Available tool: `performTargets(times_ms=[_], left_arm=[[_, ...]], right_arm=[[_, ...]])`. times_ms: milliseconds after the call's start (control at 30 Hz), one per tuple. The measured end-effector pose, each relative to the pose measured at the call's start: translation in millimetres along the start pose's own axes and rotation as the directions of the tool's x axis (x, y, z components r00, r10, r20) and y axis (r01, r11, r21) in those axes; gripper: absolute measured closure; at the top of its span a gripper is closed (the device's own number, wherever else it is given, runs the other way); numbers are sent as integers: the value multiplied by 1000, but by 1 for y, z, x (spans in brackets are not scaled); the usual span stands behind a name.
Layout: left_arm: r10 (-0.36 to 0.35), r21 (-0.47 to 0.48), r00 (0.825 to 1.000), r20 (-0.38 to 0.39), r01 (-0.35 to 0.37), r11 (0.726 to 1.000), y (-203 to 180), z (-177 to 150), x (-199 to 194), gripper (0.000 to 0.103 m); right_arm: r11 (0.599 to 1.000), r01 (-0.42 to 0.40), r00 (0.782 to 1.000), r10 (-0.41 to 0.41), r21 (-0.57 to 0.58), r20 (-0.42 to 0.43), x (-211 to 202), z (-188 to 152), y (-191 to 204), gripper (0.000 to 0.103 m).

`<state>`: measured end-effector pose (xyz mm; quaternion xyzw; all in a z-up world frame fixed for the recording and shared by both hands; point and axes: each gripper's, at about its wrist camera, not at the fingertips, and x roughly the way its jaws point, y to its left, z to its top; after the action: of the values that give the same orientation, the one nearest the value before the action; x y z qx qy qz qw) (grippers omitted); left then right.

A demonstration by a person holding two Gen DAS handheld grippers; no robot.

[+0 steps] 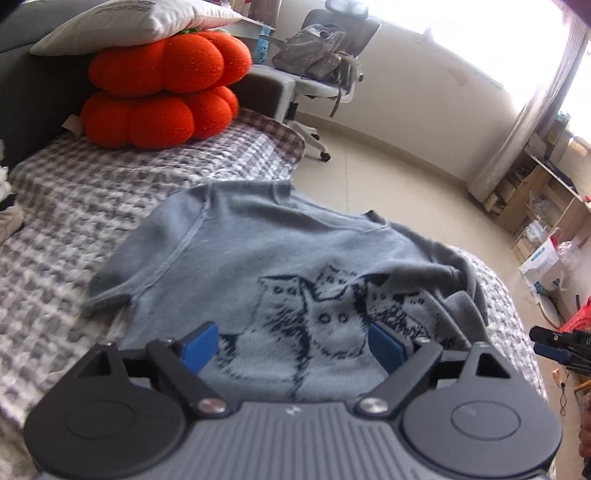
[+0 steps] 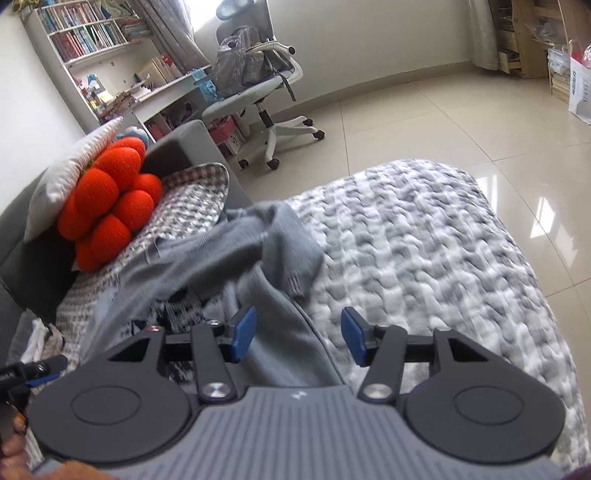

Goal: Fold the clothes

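Observation:
A blue-grey knitted sweater with a dark cat pattern lies front up on the grey-and-white checked blanket. Its left short sleeve is spread flat, and its right side is bunched. My left gripper hovers over the sweater's lower part, jaws wide open, with nothing between the blue pads. In the right wrist view the sweater has a sleeve flopped over its side. My right gripper is open above the sweater's edge and pinches no cloth. Each gripper shows at the edge of the other's view.
Two orange pumpkin cushions under a white pillow sit at the blanket's far end. A small heap of other clothes lies at the left. An office chair with a bag stands on the tiled floor. Shelves line the wall.

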<state>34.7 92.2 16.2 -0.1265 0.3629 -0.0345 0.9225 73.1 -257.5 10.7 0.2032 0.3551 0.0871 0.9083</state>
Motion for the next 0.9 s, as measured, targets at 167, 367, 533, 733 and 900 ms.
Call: performTargets(times_ms=[167,367,533,733,900], left_arm=[[-25,-54,999,46,27,998,3,-14,32,15],[-13,-58,999,39,15,998,2,-9,50,15],[-29,-61,1000,10,29,998,-5,-10,60,15],[-51,-71,999,-19,50,996,-16,-12,72,15],[-54,-71,998,-20,53,996,-20,-12,75,15]], right_arm=[[999,-27,1000,27,43,-5,22,19,-3,47],[994,-8,1000,8,111,2,54,29,-18,47],[978,-18,998,29,208,-50,77,22,-33,54],[928,-119,990,138,353,-28,85,14,-51,82],[936,-79,997,76,342,20,74,20,-55,96]])
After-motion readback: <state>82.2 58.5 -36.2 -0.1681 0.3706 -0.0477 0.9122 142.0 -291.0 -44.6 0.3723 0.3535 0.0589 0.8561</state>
